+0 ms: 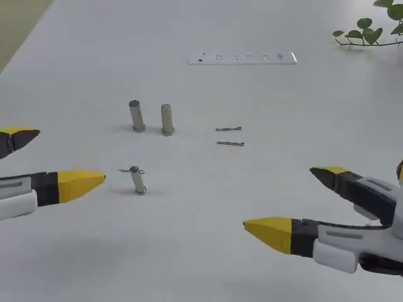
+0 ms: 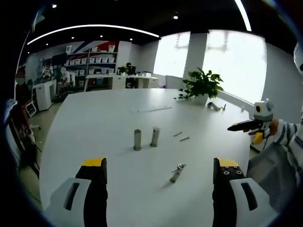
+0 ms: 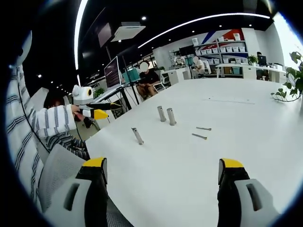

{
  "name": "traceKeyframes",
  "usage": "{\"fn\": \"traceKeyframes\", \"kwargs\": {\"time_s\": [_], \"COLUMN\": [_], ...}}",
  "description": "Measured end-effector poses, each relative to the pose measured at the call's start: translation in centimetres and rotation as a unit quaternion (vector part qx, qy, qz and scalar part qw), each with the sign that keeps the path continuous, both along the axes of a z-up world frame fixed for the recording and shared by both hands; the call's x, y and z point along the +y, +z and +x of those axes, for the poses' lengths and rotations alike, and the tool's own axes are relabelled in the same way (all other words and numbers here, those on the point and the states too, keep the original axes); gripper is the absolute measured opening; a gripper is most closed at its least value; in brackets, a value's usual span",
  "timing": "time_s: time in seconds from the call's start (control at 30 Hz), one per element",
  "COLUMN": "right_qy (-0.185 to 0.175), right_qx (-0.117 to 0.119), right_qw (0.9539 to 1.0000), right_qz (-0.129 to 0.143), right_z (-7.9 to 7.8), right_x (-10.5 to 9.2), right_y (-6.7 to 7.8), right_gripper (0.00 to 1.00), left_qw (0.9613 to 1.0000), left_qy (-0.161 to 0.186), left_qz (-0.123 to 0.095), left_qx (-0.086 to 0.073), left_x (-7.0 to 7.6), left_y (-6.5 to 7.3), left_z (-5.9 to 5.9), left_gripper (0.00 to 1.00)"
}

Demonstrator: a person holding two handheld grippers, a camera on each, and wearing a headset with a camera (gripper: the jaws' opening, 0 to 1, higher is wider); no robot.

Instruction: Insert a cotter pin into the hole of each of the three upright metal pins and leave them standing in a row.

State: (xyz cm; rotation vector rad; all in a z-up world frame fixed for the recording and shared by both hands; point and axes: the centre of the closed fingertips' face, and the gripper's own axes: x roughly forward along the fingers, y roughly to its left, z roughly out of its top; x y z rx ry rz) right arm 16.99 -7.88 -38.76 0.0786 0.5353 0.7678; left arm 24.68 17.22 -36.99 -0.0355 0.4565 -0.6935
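Two plain metal pins (image 1: 136, 116) (image 1: 167, 119) stand side by side on the white table (image 1: 201, 251). Nearer to me, a third pin (image 1: 138, 180) carries a cotter pin (image 1: 131, 170) through its far end; it looks tilted or lying down in the gripper views (image 2: 176, 173) (image 3: 138, 136). Two loose cotter pins (image 1: 228, 129) (image 1: 230, 143) lie right of the standing pair. My left gripper (image 1: 60, 157) (image 2: 160, 163) hovers open at the left, level with the third pin. My right gripper (image 1: 286, 198) (image 3: 162, 163) is open at the lower right, holding nothing.
A white power strip (image 1: 241, 58) lies at the far middle of the table, and plant leaves (image 1: 371, 28) reach in at the far right. Shelves, desks and a seated person (image 3: 149, 78) are beyond the table.
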Motion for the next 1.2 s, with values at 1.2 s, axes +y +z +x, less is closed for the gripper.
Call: {"fn": "traceKeyframes", "kwargs": {"time_s": [1.2], "right_qy": [-0.038], "right_qx": [-0.006], "right_qw": [0.9982], "right_qz": [-0.047], "right_z": [2.3], "right_x": [-3.9], "right_y": [0.7], "right_gripper": [0.96], "left_qw": [0.9961], "left_qy": [-0.012], "left_qz": [0.081], "left_qx": [0.034], "left_x": [-4.7], "left_y": [-6.8], "left_z": [13.5], "left_gripper": [0.51]}}
